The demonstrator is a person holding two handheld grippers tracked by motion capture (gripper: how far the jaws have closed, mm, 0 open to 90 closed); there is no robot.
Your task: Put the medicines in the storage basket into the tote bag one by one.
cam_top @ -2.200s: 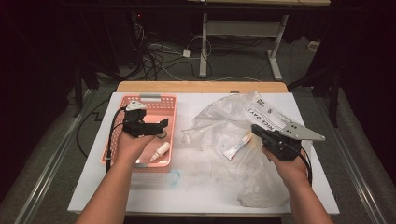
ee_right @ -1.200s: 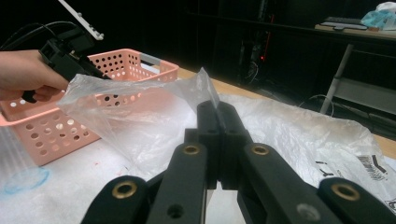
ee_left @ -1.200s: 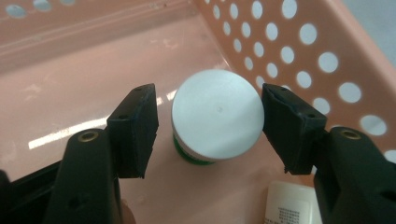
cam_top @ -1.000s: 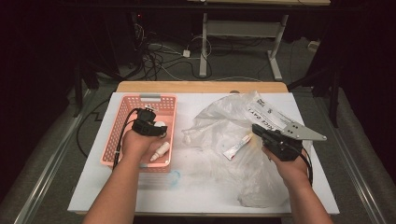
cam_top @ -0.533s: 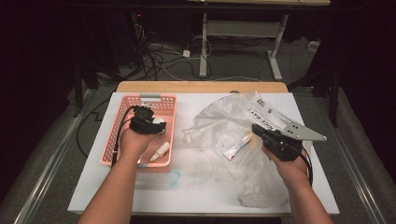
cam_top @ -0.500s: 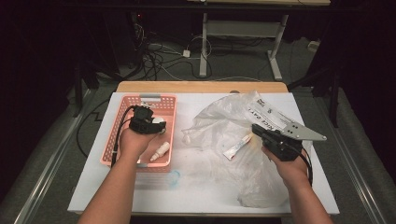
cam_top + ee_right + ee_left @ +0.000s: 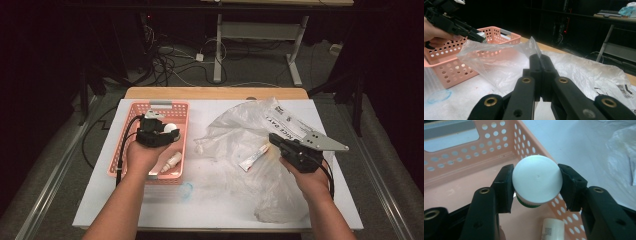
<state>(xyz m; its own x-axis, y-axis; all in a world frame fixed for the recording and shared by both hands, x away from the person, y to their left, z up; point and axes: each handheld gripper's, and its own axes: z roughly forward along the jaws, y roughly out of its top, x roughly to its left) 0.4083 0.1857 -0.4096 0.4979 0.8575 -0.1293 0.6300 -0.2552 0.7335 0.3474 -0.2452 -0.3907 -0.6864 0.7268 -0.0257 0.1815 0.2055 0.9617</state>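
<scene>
My left gripper [image 7: 167, 131] hangs over the pink perforated basket [image 7: 150, 106] and is shut on a small bottle with a round white cap [image 7: 537, 178] and a green band under it. The cap [image 7: 170, 128] sits squarely between the two pads. My right gripper [image 7: 272, 137] is at the right of the table, shut on a pinched fold of the clear plastic bag [image 7: 499, 57], which it holds raised. The bag [image 7: 240, 130] spreads across the table's middle and right. In the right gripper view the left gripper [image 7: 471, 33] is seen above the basket [image 7: 451, 65].
A small white bottle [image 7: 172, 161] lies in the basket's near right corner, also seen as the bottle [image 7: 552, 230] below the jaws. A white tube [image 7: 254, 156] lies inside the bag. A blue ring mark [image 7: 186, 189] is on the white table cover near the basket.
My left hand has moved right across the basket and risen a little with the white-capped bottle. The right gripper and the bag have stayed put.
</scene>
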